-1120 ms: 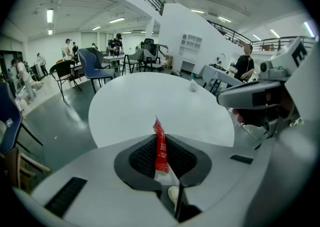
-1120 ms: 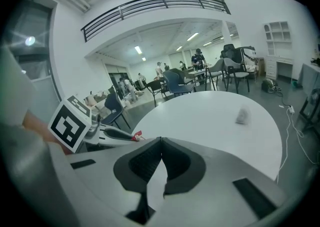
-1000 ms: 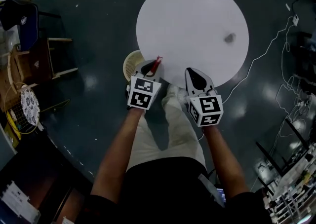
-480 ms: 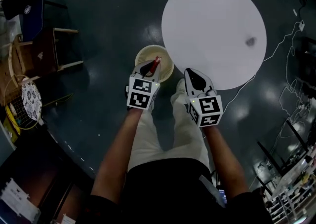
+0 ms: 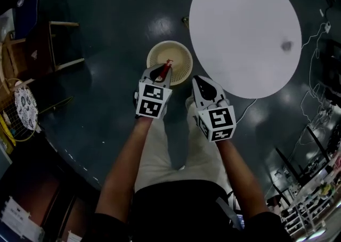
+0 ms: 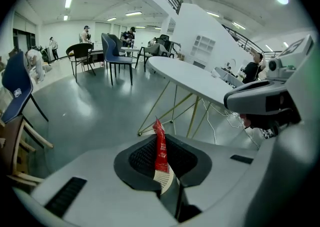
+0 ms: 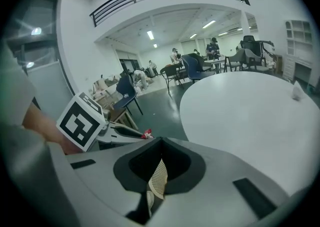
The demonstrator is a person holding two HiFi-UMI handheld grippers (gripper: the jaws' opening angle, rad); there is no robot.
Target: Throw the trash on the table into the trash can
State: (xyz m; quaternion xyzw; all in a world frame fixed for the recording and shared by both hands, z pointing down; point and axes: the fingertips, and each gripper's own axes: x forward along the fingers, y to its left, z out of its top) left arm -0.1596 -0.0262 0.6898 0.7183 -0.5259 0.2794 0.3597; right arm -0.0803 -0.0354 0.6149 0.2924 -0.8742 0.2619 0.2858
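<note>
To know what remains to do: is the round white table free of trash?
No, a small crumpled piece lies on the white table, near its right edge in the head view.

The floor (image 5: 101,27) is a dark, polished sheet that throws back the ceiling lights, while the round counter (image 5: 245,27) has a smooth, matt white top on thin metal legs (image 6: 193,117) (yellowish, painted by the look of them). The trash can (image 5: 185,61) looks like cream plastic with a slatted or woven wall, and the red sachet (image 6: 160,143) is thin, glossy, crinkled film. The left claw (image 5: 164,70) and right claw (image 5: 200,81) wear matt pale-grey plastic shells, with black ribbed lining and a mesh-textured pad (image 7: 159,178) inside.
</note>
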